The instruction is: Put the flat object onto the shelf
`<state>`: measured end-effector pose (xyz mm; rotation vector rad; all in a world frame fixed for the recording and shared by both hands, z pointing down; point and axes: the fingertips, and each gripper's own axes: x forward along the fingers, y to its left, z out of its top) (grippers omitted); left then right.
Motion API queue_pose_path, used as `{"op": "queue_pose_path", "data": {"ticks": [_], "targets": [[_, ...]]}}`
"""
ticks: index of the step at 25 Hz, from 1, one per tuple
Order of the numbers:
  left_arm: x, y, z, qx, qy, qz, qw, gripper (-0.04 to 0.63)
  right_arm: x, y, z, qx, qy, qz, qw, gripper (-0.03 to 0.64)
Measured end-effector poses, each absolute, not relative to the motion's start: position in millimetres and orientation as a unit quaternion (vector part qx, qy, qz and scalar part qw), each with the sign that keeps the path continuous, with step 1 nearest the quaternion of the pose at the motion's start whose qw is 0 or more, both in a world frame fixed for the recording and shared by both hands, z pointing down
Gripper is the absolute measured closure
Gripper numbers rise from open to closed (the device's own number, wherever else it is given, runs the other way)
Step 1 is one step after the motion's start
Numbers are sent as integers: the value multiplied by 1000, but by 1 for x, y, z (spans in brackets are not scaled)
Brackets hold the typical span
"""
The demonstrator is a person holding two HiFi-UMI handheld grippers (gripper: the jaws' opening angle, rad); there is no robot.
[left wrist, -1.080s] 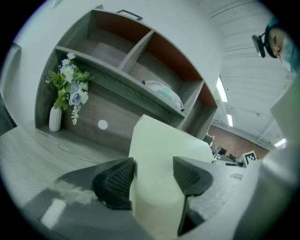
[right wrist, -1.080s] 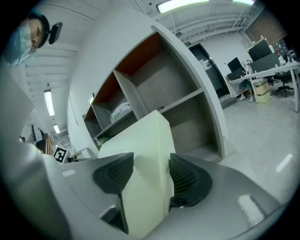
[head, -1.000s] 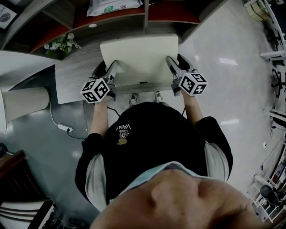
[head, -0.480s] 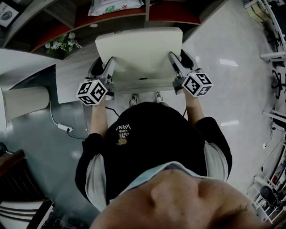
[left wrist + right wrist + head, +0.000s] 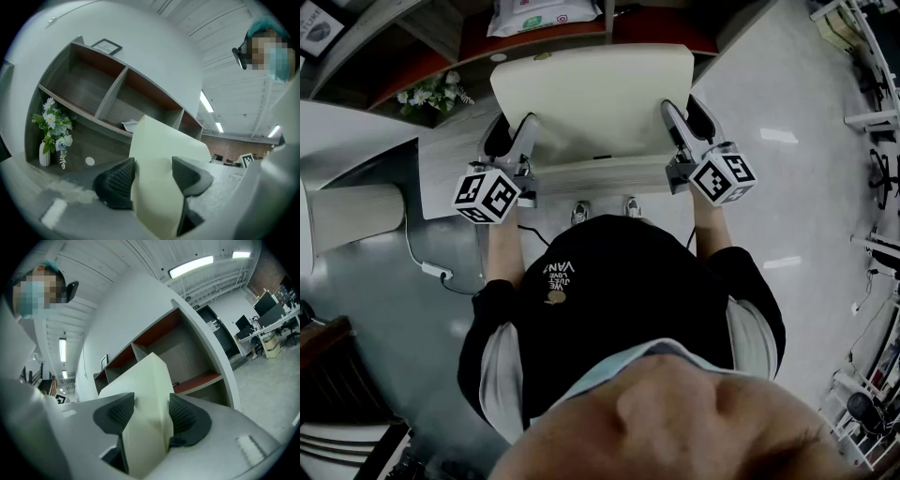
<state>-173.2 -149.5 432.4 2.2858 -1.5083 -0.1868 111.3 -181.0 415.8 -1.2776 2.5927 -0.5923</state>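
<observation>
As both hand-held grippers (image 5: 152,168) (image 5: 150,406) clamp the box (image 5: 595,98), a frame (image 5: 107,46) perhaps reads NATURE.

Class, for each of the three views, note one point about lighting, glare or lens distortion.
Head view: dim overall, with ceiling-light glare patches on the glossy floor. Left gripper view: the fisheye lens bows the shelf edges and leaves the corners dark. Right gripper view: the ceiling strip light is blown out above the cream box.

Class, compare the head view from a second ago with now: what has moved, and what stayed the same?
The cream flat box has travelled up the picture toward the shelf, carried by the left hand-held gripper and right hand-held gripper. Both grips are unchanged; nothing was released. The flowers and desk stayed put.
</observation>
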Motion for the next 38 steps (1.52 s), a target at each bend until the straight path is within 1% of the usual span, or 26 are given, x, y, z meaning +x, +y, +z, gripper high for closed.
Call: {"op": "queue_pose_path", "data": {"ticks": [17, 24, 38], "targets": [[-178, -146, 357, 834, -530, -104, 113, 350, 109, -178, 346, -420, 886, -139, 138, 397], [-181, -147, 330, 835, -529, -120, 89, 353, 106, -178, 319, -414, 891, -110, 149, 397], [-184, -154, 258, 845, -516, -136, 14, 359, 102, -183, 253, -401, 899, -49, 172, 399]]}}
